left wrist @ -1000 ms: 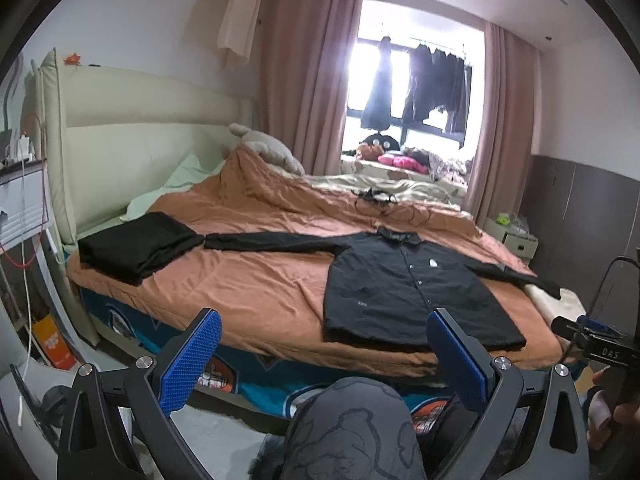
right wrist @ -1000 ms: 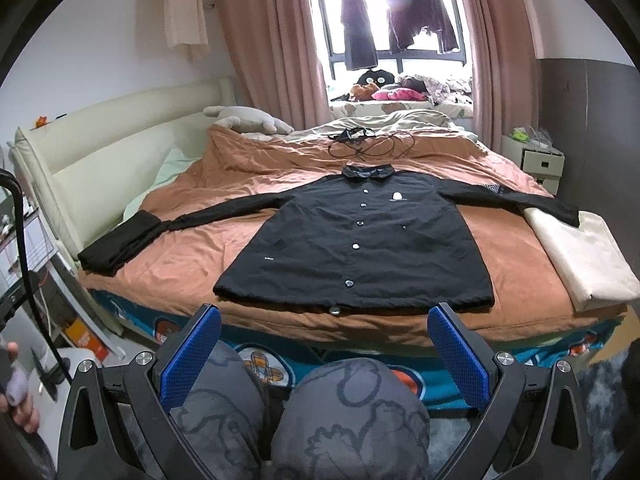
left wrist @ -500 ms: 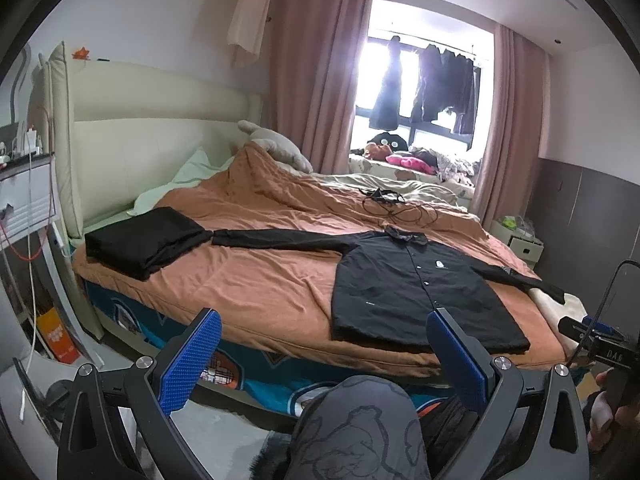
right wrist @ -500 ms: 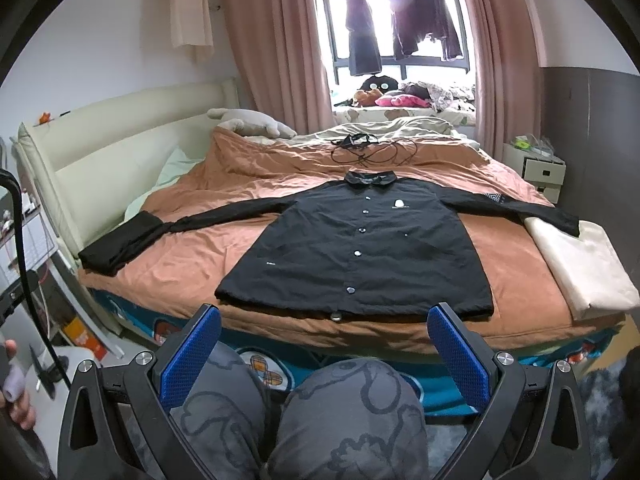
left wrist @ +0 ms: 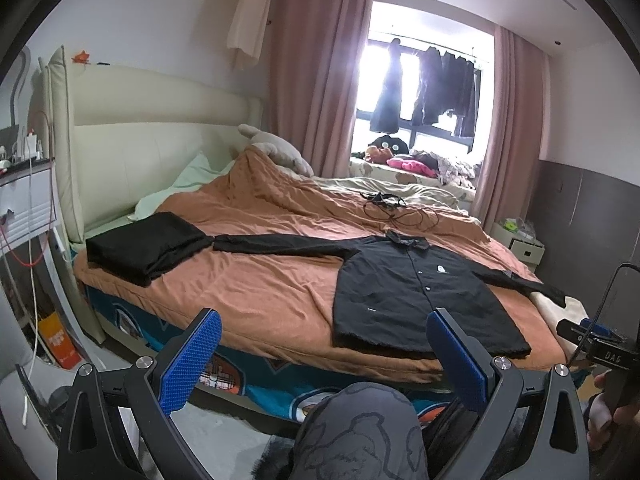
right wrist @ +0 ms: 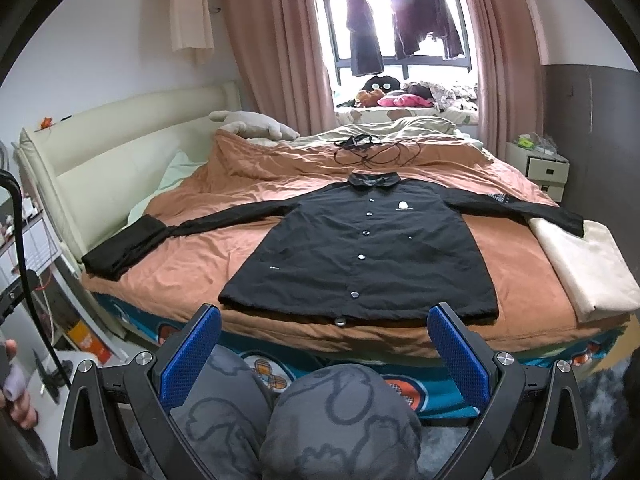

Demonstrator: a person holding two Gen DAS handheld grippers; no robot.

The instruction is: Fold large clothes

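Both views have barely shifted; black shirt (right wrist: 360, 256) lies flat.

We are seeing the person's patterned knee (right wrist: 340, 416) hiding the bed's (right wrist: 520, 332) near edge, the black jacket's (right wrist: 360, 256) chest logo staying too small to read, its left cuff disappearing against the folded black garment (left wrist: 144, 246), and the window (left wrist: 424, 88) glare washing out the hanging clothes.
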